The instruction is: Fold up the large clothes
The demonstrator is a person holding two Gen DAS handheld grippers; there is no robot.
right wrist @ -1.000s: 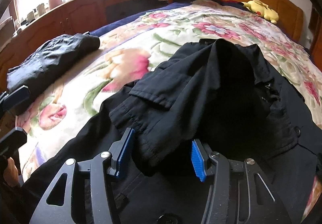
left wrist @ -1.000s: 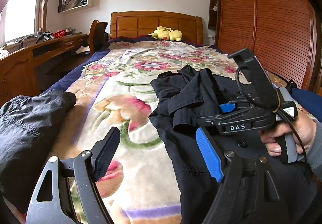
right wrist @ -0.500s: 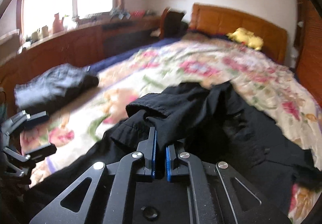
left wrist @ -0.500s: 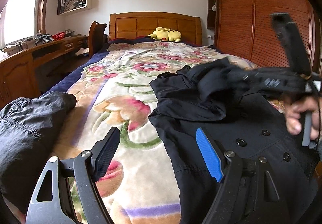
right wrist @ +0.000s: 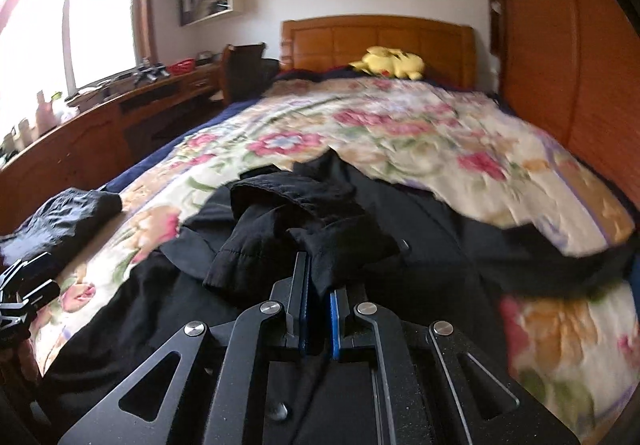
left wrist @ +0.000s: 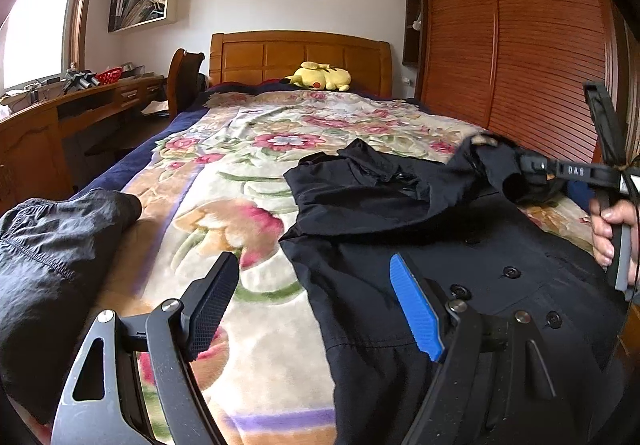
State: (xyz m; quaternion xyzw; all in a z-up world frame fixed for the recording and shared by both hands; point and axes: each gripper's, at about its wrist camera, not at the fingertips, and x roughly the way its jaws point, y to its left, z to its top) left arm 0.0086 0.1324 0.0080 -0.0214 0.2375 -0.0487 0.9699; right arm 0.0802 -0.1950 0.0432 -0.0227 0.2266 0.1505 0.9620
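Note:
A large black buttoned coat (left wrist: 420, 245) lies on the floral bedspread (left wrist: 240, 173), front side up. My right gripper (right wrist: 319, 285) is shut on the coat's sleeve cuff (right wrist: 320, 245) and holds it lifted over the coat's right side; it also shows in the left wrist view (left wrist: 520, 173) at the far right. My left gripper (left wrist: 312, 305) is open and empty, low over the coat's left edge near the foot of the bed.
A folded dark grey garment (left wrist: 52, 253) lies at the bed's left edge. A yellow plush toy (left wrist: 320, 77) sits by the wooden headboard (left wrist: 300, 57). A wooden desk (left wrist: 60, 125) runs along the left, a slatted wardrobe (left wrist: 520, 45) along the right.
My right gripper closed on the sleeve cuff and carried it up and to the right across the coat. My left gripper has stayed open in place.

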